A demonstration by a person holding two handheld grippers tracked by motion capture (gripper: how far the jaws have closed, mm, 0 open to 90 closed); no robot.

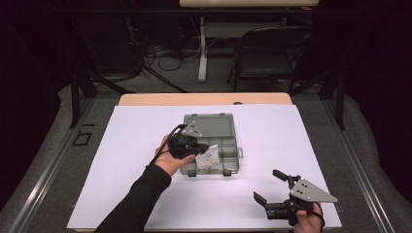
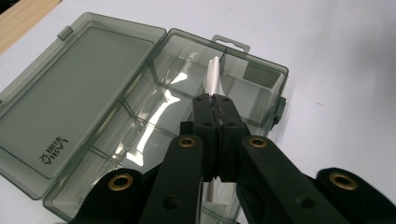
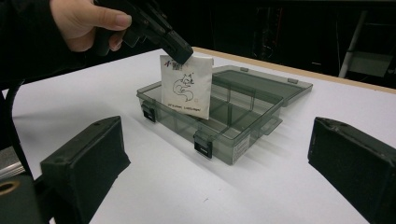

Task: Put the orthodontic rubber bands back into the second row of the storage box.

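Note:
A smoky clear plastic organiser box (image 1: 228, 155) lies open on the white table, its lid (image 2: 70, 102) folded flat behind the compartments. My left gripper (image 1: 197, 149) is shut on the top edge of a small white packet (image 3: 186, 91) printed with a fox drawing, holding it upright over the box's near compartments (image 3: 219, 121). In the left gripper view the packet (image 2: 213, 77) shows edge-on past the closed jaws. My right gripper (image 1: 267, 187) rests open near the table's front right edge, apart from the box, with nothing between its pads (image 3: 86, 161).
The white sheet (image 1: 136, 145) covers most of the wooden table (image 1: 145, 99). A black chair (image 1: 267, 53) and a table leg (image 1: 202, 48) with cables stand beyond the far edge. Two latches (image 3: 203, 144) sit on the box's front wall.

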